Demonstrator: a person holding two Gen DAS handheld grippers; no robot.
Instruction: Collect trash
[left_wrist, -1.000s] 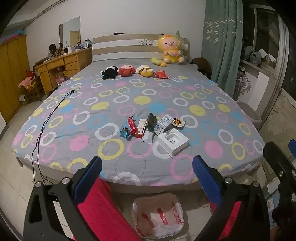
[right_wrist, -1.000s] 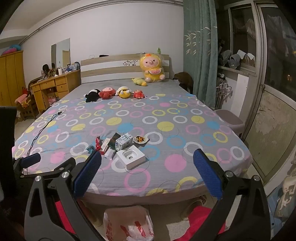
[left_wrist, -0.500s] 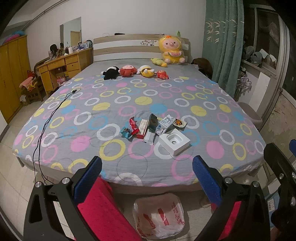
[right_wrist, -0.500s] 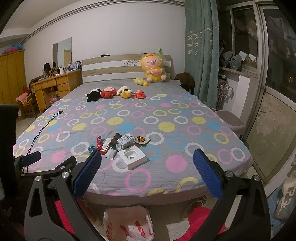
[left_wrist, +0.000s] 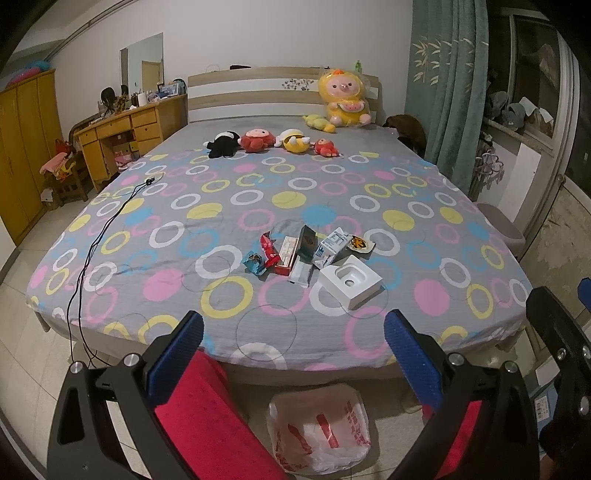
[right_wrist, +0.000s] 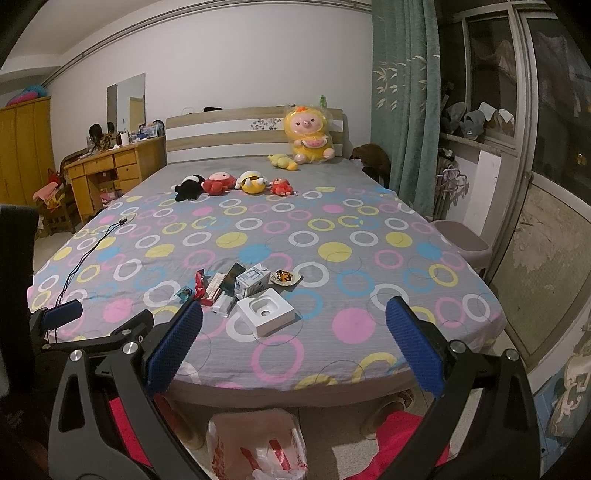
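Note:
A cluster of trash lies on the bed near its foot: a white square box (left_wrist: 350, 281) (right_wrist: 265, 312), a small blue-and-white carton (left_wrist: 331, 249) (right_wrist: 252, 280), a red wrapper (left_wrist: 269, 249) (right_wrist: 200, 283), a blue wrapper (left_wrist: 255, 262), a red-and-white pack (left_wrist: 287, 255), a dark packet (left_wrist: 307, 242) and a round orange wrapper (left_wrist: 358, 244) (right_wrist: 284, 277). A white plastic bag (left_wrist: 320, 428) (right_wrist: 258, 445) with red print sits on the floor below the bed's foot. My left gripper (left_wrist: 293, 349) and right gripper (right_wrist: 293, 343) are both open and empty, held short of the bed.
Several plush toys (left_wrist: 271, 141) lie across the bed, with a big yellow one (left_wrist: 343, 98) at the headboard. A black cable (left_wrist: 107, 218) trails over the bed's left edge. A wooden desk (left_wrist: 122, 129) stands left, a curtain (left_wrist: 439, 85) and stool (right_wrist: 463, 242) right.
Both views have drawn back and risen slightly, so the bed and trash sit a little lower and farther. Both grippers stay open. Nothing on the bed has moved.

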